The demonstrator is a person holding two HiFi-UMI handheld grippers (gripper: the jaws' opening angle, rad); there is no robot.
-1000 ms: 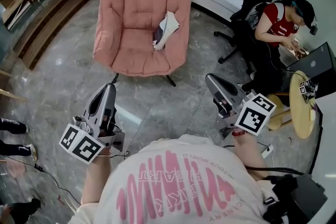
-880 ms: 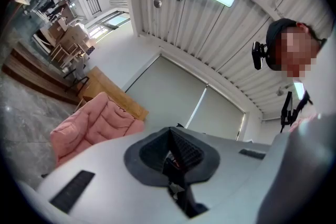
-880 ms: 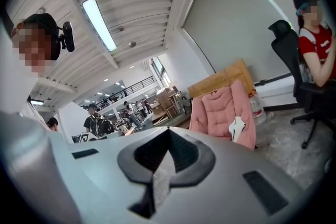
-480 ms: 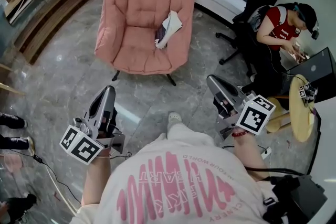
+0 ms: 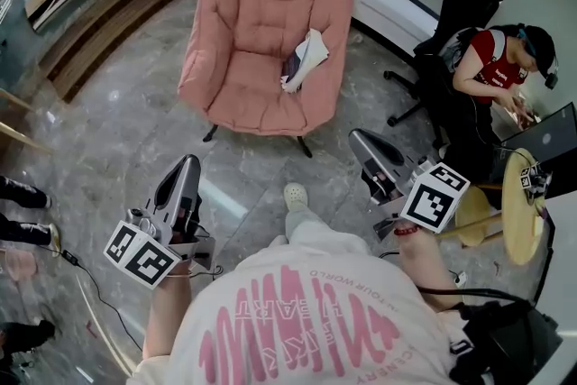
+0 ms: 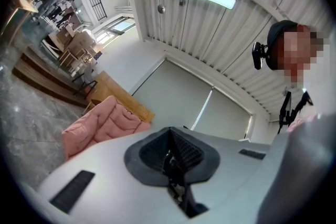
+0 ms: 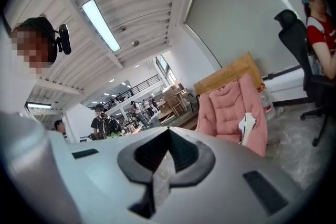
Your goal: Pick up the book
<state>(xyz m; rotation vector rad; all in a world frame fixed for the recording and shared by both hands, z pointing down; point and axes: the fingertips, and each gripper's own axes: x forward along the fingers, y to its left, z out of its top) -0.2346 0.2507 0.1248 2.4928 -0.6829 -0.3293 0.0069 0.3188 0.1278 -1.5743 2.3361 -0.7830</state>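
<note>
While one book (image 5: pixel 305 59) lies on one pink armchair (image 5: pixel 252 32), left hand-held gripper (image 5: pixel 187 165) and right hand-held gripper (image 5: pixel 359 139) are closed, empty.

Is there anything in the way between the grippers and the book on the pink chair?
Nothing visible. Only bare floor lies between the left gripper, the right gripper and the chair, and the book rests uncovered on the seat by one armrest.
</note>
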